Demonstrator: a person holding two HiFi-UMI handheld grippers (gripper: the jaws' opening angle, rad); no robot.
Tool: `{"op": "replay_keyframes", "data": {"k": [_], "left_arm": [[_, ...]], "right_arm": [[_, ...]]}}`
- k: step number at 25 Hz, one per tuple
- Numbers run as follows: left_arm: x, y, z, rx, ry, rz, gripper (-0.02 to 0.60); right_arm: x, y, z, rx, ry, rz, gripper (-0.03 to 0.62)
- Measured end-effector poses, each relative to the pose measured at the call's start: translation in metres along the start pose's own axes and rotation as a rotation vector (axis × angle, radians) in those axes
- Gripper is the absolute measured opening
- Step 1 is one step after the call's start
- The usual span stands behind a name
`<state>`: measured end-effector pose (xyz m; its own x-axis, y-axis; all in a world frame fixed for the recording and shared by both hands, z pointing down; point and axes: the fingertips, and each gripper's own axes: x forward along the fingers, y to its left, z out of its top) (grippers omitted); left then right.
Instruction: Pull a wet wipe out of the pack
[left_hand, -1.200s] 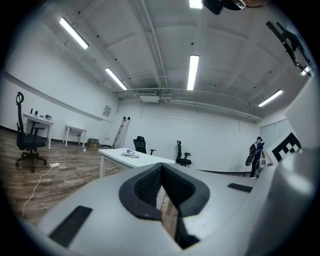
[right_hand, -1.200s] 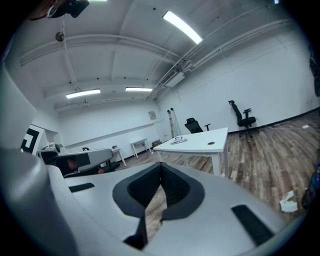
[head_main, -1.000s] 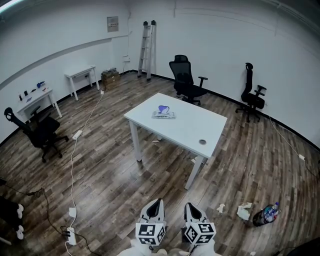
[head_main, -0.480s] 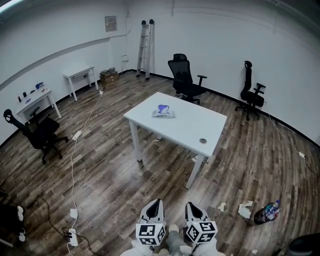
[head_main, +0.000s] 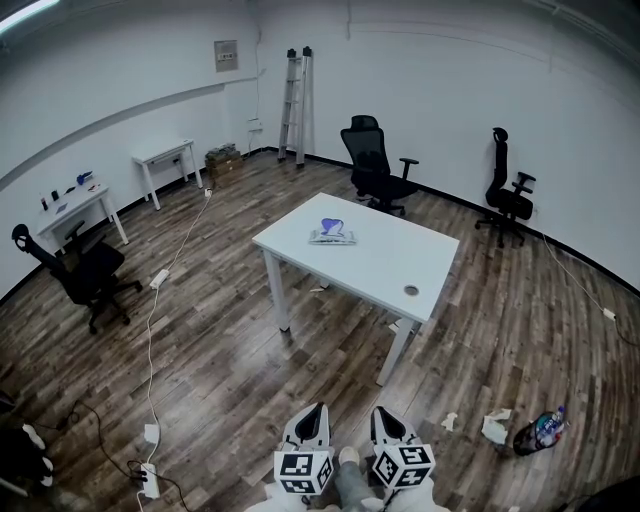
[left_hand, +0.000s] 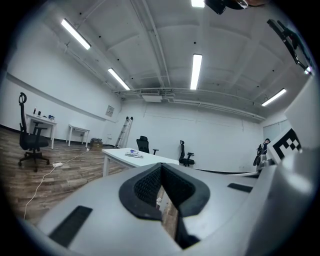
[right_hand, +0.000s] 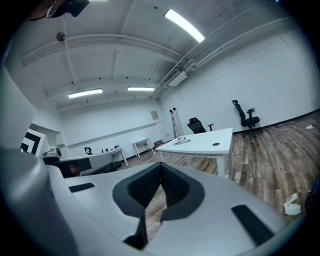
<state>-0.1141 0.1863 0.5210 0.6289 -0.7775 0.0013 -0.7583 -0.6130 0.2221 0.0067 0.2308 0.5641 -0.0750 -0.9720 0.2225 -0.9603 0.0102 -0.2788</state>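
Head view: the pack of wipes (head_main: 331, 235) is seen lying on the white table (head_main: 400, 275) in the middle of the room, towards the table's far left part. A bluish flap is raised on top of it; whether that is a lid or a wipe cannot be told from this far off. The left gripper (head_main: 312, 420) and the right gripper (head_main: 385, 425) are held side by side at the bottom edge of the picture, well apart from the table, with a stretch of wooden floor (head_main: 250, 360) between. Left gripper view: the jaws are shown closed tip to tip, with nothing caught between the pads, and the table with the pack is seen small and far ahead. Right gripper view: the jaws are likewise pressed together and empty, and the table and pack are again seen well ahead. The task is judged to be at its very start, since no wipe is held and the pack is out of reach. Everything is left to be done: the table has to be approached, the jaws opened, the pack probably steadied by one gripper, and a wipe pinched and drawn out by the other.
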Motion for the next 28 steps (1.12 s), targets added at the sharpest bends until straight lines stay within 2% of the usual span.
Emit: {"op": "replay_keyframes", "data": {"k": [13,28], "left_arm": [[0.025,0.0,-0.003,0.002,0.011,-0.019,-0.002],[0.076,0.032,0.006,-0.001,-0.003,0.05,-0.002]], "right_arm": [[0.026,-0.01,0.009,0.003,-0.004,0.003,0.009],[0.091,-0.021,0.035,-0.016,0.005,0.06,0.009]]}}
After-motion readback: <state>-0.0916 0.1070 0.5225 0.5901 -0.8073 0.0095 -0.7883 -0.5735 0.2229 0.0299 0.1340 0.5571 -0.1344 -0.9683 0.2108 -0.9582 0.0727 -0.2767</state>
